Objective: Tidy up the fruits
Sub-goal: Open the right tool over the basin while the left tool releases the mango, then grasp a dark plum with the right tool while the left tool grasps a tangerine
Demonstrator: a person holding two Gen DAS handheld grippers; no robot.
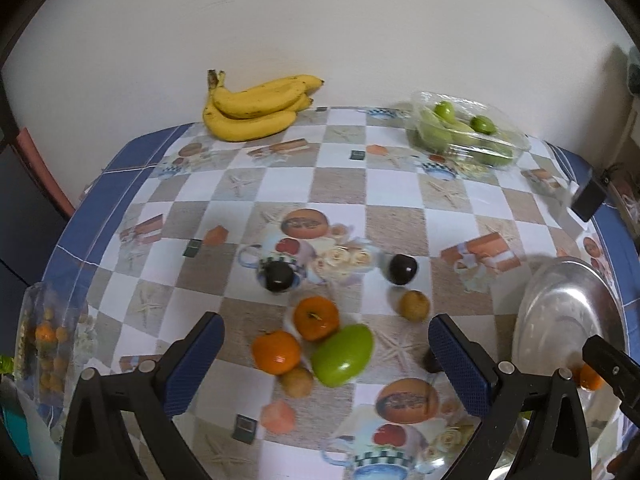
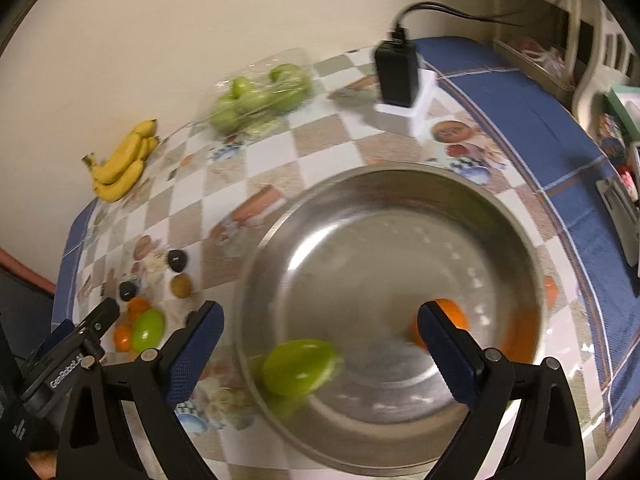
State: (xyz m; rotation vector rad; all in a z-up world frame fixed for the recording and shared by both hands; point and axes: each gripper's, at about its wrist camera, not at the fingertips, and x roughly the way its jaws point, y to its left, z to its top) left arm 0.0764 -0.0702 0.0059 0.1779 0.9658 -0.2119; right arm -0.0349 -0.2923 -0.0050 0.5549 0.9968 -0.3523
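Clear plastic formed the small fruit box (image 1: 48, 344) at the table's left edge, which I judged a sorting station for its tiny orange fruits. At centre, loose fruit lay clustered on the checked vinyl tablecloth (image 1: 280, 184): two round orange tangerines (image 1: 316, 317), touching or nearly so, an oblong green mango (image 1: 343, 354) beside them, two small brown fruits (image 1: 415, 305) and two dark round plums (image 1: 403, 269). I held my left gripper (image 1: 326, 356) above this cluster, jaws spread wide and gripping nothing, framing the mango and the nearer tangerine; I judged one of those the next pick.

To the right, the round stainless steel bowl (image 2: 400, 184) served as the collection point. It held a second green mango (image 2: 300, 366), blurred, and one orange tangerine (image 2: 454, 316) partly hidden by a finger. My right gripper (image 2: 320, 344) hung over the bowl, jaws fully apart and empty, touching no fruit that I could see.
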